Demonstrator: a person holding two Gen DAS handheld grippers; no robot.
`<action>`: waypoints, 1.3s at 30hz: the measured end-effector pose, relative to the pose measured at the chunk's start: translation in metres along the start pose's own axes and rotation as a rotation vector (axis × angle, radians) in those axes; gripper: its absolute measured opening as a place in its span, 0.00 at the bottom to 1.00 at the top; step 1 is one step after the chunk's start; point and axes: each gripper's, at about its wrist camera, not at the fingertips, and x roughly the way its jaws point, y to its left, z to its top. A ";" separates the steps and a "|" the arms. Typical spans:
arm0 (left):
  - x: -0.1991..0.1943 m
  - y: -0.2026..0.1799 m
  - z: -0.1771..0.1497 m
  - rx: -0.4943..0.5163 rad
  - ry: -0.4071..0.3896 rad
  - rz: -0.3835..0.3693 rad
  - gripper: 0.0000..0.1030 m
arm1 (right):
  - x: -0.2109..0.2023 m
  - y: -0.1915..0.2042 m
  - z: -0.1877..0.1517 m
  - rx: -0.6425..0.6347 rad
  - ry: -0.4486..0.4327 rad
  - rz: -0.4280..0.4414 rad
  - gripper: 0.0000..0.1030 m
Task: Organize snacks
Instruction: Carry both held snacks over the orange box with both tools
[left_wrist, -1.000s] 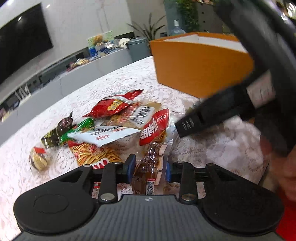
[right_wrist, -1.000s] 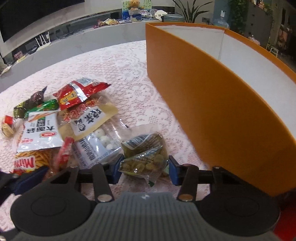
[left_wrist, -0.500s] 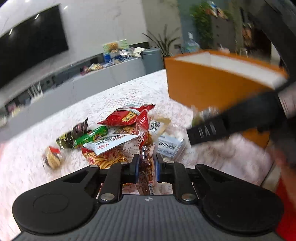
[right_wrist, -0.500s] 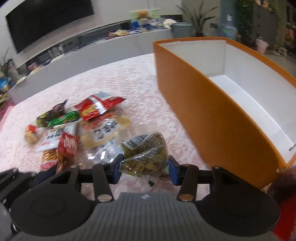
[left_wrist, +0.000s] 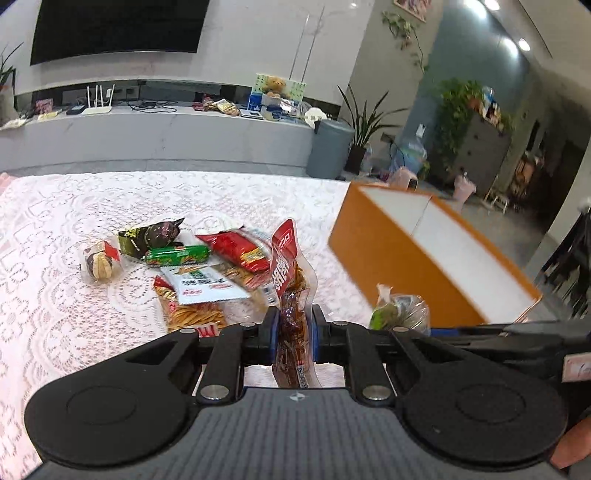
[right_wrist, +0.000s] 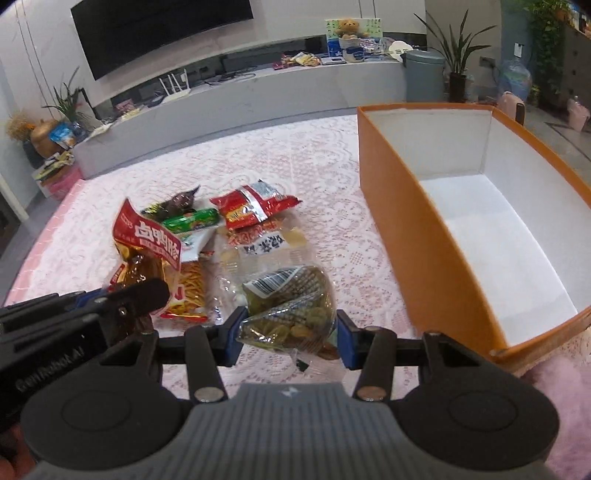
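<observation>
My left gripper (left_wrist: 292, 334) is shut on a red-topped brown meat snack pack (left_wrist: 290, 291) and holds it upright above the table; the pack also shows in the right wrist view (right_wrist: 146, 251). My right gripper (right_wrist: 288, 338) is shut on a clear bag of green beans (right_wrist: 290, 310), lifted off the table; the bag shows in the left wrist view (left_wrist: 400, 310). An open orange box (right_wrist: 417, 236) with a white inside stands on the right, with nothing in it. A pile of snack packs (right_wrist: 240, 229) lies on the lace tablecloth left of the box.
The pile holds a red chip bag (left_wrist: 240, 249), a green tube pack (left_wrist: 177, 255), a white-and-orange stick snack bag (left_wrist: 199, 291), a dark wrapper (left_wrist: 151, 234) and a small round snack (left_wrist: 99, 260). A grey counter (left_wrist: 159, 133) and bin (left_wrist: 330, 147) stand behind the table.
Both grippers have risen with their packs off the table. The left one closed on the meat snack pack and lifted it out of the pile. The box's inside has come into view.
</observation>
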 end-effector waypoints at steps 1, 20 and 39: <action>-0.002 -0.003 0.003 -0.006 -0.001 -0.005 0.17 | -0.006 -0.002 0.002 -0.005 -0.005 0.006 0.47; 0.041 -0.085 0.067 -0.024 0.052 -0.211 0.17 | -0.052 -0.099 0.057 -0.134 -0.011 -0.083 0.47; 0.165 -0.136 0.081 -0.063 0.330 -0.320 0.17 | 0.009 -0.177 0.089 -0.338 0.255 -0.101 0.47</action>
